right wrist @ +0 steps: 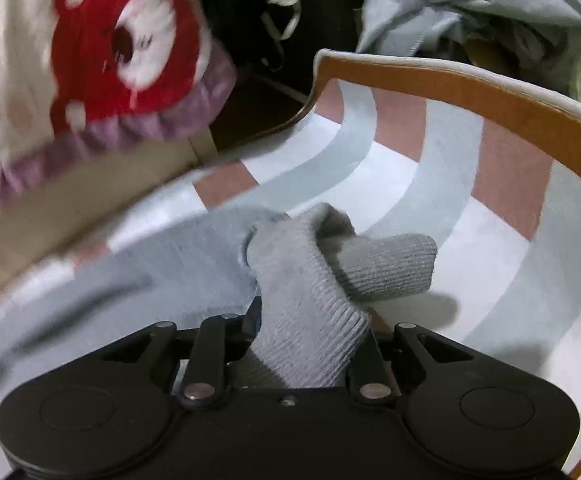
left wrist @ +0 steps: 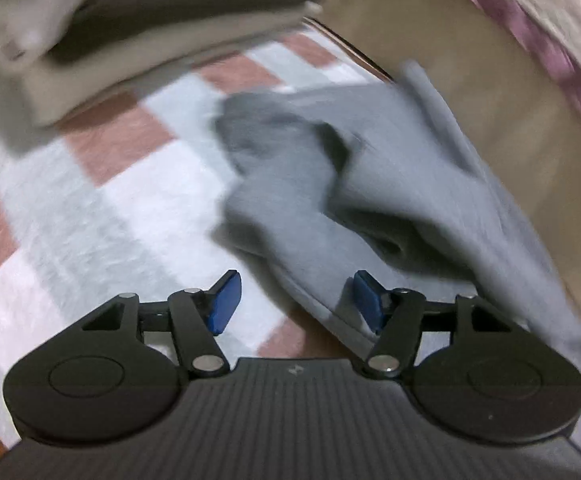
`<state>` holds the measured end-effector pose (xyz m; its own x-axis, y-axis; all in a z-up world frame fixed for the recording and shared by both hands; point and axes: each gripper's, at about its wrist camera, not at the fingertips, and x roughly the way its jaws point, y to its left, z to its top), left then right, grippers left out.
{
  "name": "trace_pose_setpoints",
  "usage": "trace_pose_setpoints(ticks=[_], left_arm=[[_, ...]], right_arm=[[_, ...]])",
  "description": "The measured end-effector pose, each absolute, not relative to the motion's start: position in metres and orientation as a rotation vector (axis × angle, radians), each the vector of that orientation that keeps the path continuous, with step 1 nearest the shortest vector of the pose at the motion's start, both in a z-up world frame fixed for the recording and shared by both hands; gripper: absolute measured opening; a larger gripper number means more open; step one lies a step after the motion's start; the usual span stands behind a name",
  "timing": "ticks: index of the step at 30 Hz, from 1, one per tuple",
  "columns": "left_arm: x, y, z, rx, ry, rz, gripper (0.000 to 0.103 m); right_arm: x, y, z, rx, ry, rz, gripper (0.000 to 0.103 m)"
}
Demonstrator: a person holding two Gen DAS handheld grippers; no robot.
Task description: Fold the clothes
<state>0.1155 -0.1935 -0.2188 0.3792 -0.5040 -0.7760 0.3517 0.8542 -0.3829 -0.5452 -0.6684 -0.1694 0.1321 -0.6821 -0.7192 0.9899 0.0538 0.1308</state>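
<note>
My left gripper (left wrist: 296, 300) released, blue pads spread over the checked pink, white and grey mat (left wrist: 102, 208), crumpled grey knit garment (left wrist: 370, 184) lying on it, my right gripper (right wrist: 310, 336) clenched on its ribbed cuff (right wrist: 310, 300), folded clothes stack (left wrist: 150, 28) beyond.

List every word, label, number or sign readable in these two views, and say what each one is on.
No readable words or numbers.
Small embossed mark on the left gripper body: a logo, not legible.
Red bear-like print on the white plush blanket with purple frill: a picture, too blurred for any lettering.
</note>
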Motion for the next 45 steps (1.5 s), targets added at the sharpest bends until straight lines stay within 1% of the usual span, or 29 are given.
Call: trace_pose_setpoints(ticks=[1, 2, 3, 4, 5, 6, 7, 9, 11, 13, 14, 16, 18, 20, 23, 25, 27, 28, 29, 32, 35, 37, 40, 41, 42, 45], left_arm=[[0.113, -0.2, -0.22, -0.131, 1.038, -0.566, 0.069], [0.112, -0.204, -0.22, -0.115, 1.024, -0.569, 0.07], [0.112, -0.207, -0.219, -0.098, 1.013, -0.571, 0.07], [0.111, -0.209, -0.219, -0.079, 1.001, -0.573, 0.066], [0.111, -0.21, -0.218, -0.049, 0.986, -0.577, 0.042], [0.11, -0.213, -0.216, -0.001, 0.971, -0.578, 0.02], [0.109, -0.217, -0.213, 0.055, 0.952, -0.582, 0.005], [0.102, -0.221, -0.199, 0.129, 0.889, -0.589, 0.004], [0.097, -0.224, -0.179, 0.166, 0.834, -0.61, 0.004], [0.095, -0.228, -0.16, 0.195, 0.792, -0.637, 0.004], [0.096, -0.23, -0.152, 0.207, 0.782, -0.652, 0.004], [0.109, -0.235, -0.146, 0.219, 0.817, -0.689, 0.004], [0.125, -0.236, -0.144, 0.214, 0.833, -0.723, 0.004], [0.137, -0.233, -0.145, 0.195, 0.822, -0.756, 0.004], [0.146, -0.214, -0.154, 0.109, 0.805, -0.829, 0.004], [0.159, -0.204, -0.167, 0.027, 0.85, -0.852, 0.004], [0.178, -0.197, -0.173, -0.114, 0.908, -0.861, 0.004], [0.183, -0.193, -0.17, -0.177, 0.904, -0.87, 0.004], [0.184, -0.191, -0.166, -0.201, 0.871, -0.881, 0.004], [0.184, -0.186, -0.156, -0.265, 0.808, -0.916, 0.003], [0.186, -0.183, -0.15, -0.314, 0.794, -0.941, 0.003], [0.188, -0.18, -0.147, -0.346, 0.784, -0.958, 0.003], [0.19, -0.182, -0.148, -0.329, 0.787, -0.957, 0.003], [0.191, -0.183, -0.148, -0.316, 0.789, -0.955, 0.003], [0.192, -0.183, -0.149, -0.304, 0.805, -0.947, 0.003], [0.203, -0.171, -0.165, -0.282, 0.948, -0.875, 0.004]], right_arm=[[-0.54, -0.666, -0.176, 0.668, 0.565, -1.396, 0.037], [-0.535, -0.663, -0.179, 0.636, 0.578, -1.427, 0.052], [-0.529, -0.66, -0.179, 0.606, 0.59, -1.459, 0.056], [-0.523, -0.656, -0.179, 0.571, 0.613, -1.478, 0.058], [-0.517, -0.651, -0.177, 0.527, 0.642, -1.486, 0.058], [-0.512, -0.644, -0.175, 0.473, 0.677, -1.496, 0.058], [-0.507, -0.637, -0.171, 0.419, 0.711, -1.508, 0.058], [-0.497, -0.619, -0.162, 0.36, 0.743, -1.529, 0.059], [-0.489, -0.599, -0.148, 0.373, 0.731, -1.562, 0.061], [-0.477, -0.574, -0.129, 0.363, 0.704, -1.556, 0.061], [-0.467, -0.56, -0.12, 0.332, 0.693, -1.539, 0.062], [-0.445, -0.534, -0.104, 0.287, 0.675, -1.487, 0.063], [-0.419, -0.512, -0.089, 0.301, 0.647, -1.387, 0.063], [-0.379, -0.491, -0.077, 0.36, 0.626, -1.184, 0.063], [-0.308, -0.461, -0.066, 0.403, 0.634, -0.851, 0.063], [-0.255, -0.432, -0.063, 0.368, 0.666, -0.69, 0.063], [-0.205, -0.396, -0.062, 0.333, 0.7, -0.566, 0.063], [-0.186, -0.377, -0.063, 0.324, 0.716, -0.503, 0.062], [-0.173, -0.358, -0.064, 0.291, 0.731, -0.425, 0.059], [-0.162, -0.309, -0.068, 0.186, 0.805, -0.366, 0.061], [-0.15, -0.291, -0.058, 0.26, 0.858, -0.349, 0.061], [-0.138, -0.283, -0.05, 0.249, 0.861, -0.35, 0.061], [-0.12, -0.269, -0.04, 0.101, 0.894, -0.382, 0.062], [-0.115, -0.267, -0.037, 0.094, 0.899, -0.391, 0.062], [-0.11, -0.266, -0.033, 0.114, 0.9, -0.398, 0.062], [-0.1, -0.264, -0.023, 0.182, 0.874, -0.409, 0.061]])
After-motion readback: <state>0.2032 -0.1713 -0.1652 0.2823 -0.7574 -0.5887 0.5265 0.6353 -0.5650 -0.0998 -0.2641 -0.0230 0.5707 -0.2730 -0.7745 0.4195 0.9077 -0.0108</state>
